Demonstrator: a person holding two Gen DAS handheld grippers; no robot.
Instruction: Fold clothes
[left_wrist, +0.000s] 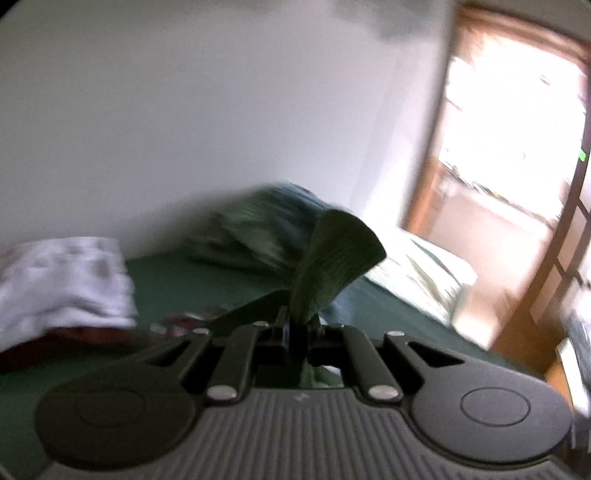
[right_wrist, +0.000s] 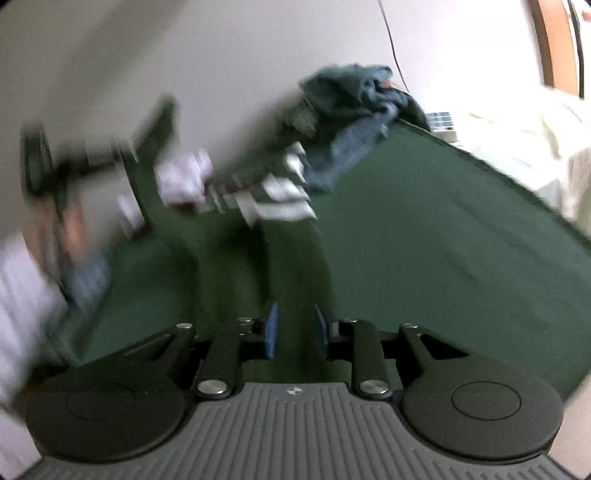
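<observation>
**Left gripper pinches green ribbed cloth; right gripper stands parted around a green strip**

The left gripper (left_wrist: 295, 328) has its jaws drawn together on a dark green ribbed garment (left_wrist: 341, 254), whose free end fans upward toward 1 o'clock from the pinch. The right gripper (right_wrist: 295, 328) shows its blue-padded fingers (right_wrist: 272, 328) set apart, and a long band of the same green cloth (right_wrist: 291, 266) runs between them. Motion blur makes it hard to say whether the pads touch that band.

The band's long axis runs from the jaws at 6 o'clock up toward 12 o'clock, where it meets a blurred green-and-white striped part (right_wrist: 273, 188).

Only the left wrist view shows the bright wooden-framed doorway (left_wrist: 517, 147) at 2 o'clock, a white dotted folded cloth (left_wrist: 62, 284) at 9 o'clock and a pale pillow (left_wrist: 424, 266) at 3 o'clock. Only the right wrist view shows the crumpled blue denim pile (right_wrist: 354, 122) at 12 o'clock and a person's white sleeve (right_wrist: 22, 302) at 9 o'clock. Both views show the dark green bed sheet (right_wrist: 443, 240) below.
</observation>
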